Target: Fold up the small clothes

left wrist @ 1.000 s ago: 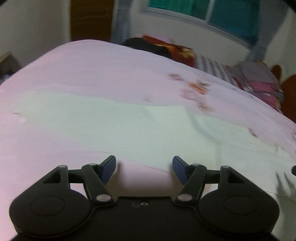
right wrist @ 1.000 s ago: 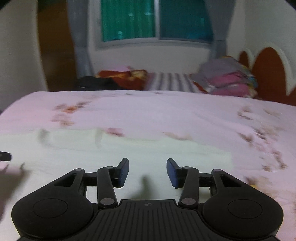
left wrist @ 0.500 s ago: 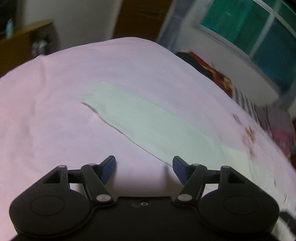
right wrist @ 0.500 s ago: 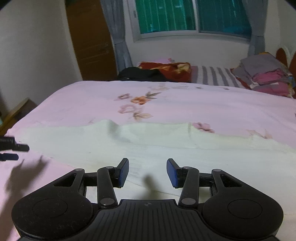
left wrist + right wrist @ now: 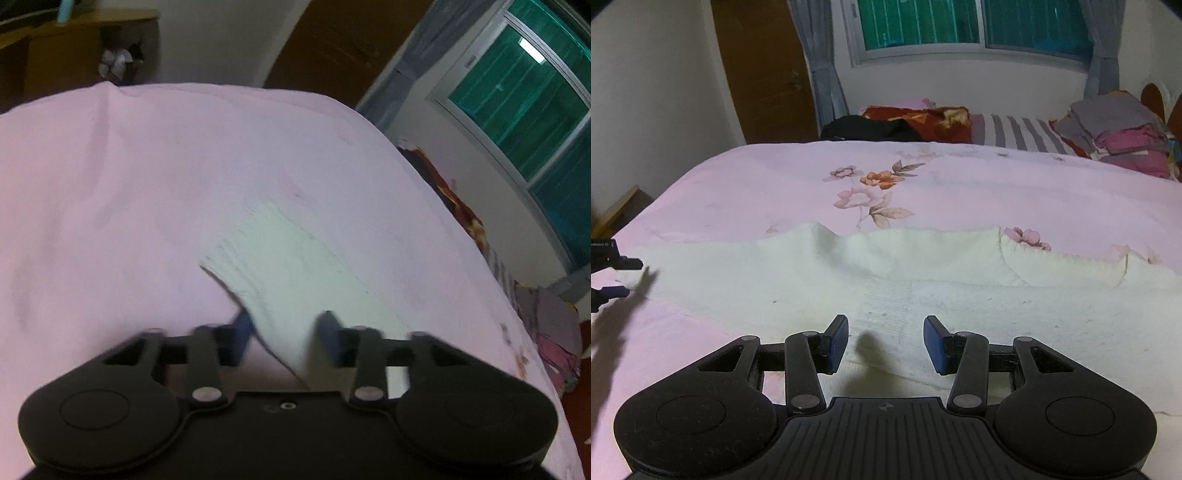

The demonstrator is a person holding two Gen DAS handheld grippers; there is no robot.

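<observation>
Left wrist view: left hand-held gripper (image 5: pixel 286 334) tilted down over a pink bed sheet (image 5: pixel 110 221), picture rolled and motion-blurred. Jaws closing; the near edge of a white knitted garment (image 5: pixel 291 266) runs between the two blue pads (image 5: pixel 242 332). Blur hides whether the pads press the cloth yet, so a firm hold cannot be confirmed. Ribbed end of the garment lies ahead of the fingers, flat on the sheet. Background: brown door (image 5: pixel 332 44), wooden shelf unit (image 5: pixel 74 40) at upper left, green-lit window (image 5: pixel 524 96) at right.

Right wrist view: right hand-held gripper (image 5: pixel 886 341) sharp, jaws partly open, nothing between the blue pads (image 5: pixel 838 343). It hovers above the near hem of the same white garment (image 5: pixel 923 280), which spreads sideways across the bed from left edge to right edge of the picture. Far edge of the garment is rumpled into a low ridge; a seam shows towards the right. Gripper shadow falls on the cloth just ahead of the fingers. Tips of the left hand-held gripper (image 5: pixel 613 273) show at the far left edge, at the garment's left end.

Beyond the garment: floral print (image 5: pixel 875 192) on the pink sheet (image 5: pixel 1071 195). Against the far wall, a dark cloth heap (image 5: pixel 871 129), a red patterned bundle (image 5: pixel 923 118), a striped pillow (image 5: pixel 1019 136), and a stack of folded clothes (image 5: pixel 1119 133) at right. Window (image 5: pixel 971 26) with grey curtains (image 5: pixel 823 66) above; brown door (image 5: pixel 761 70) at left.
</observation>
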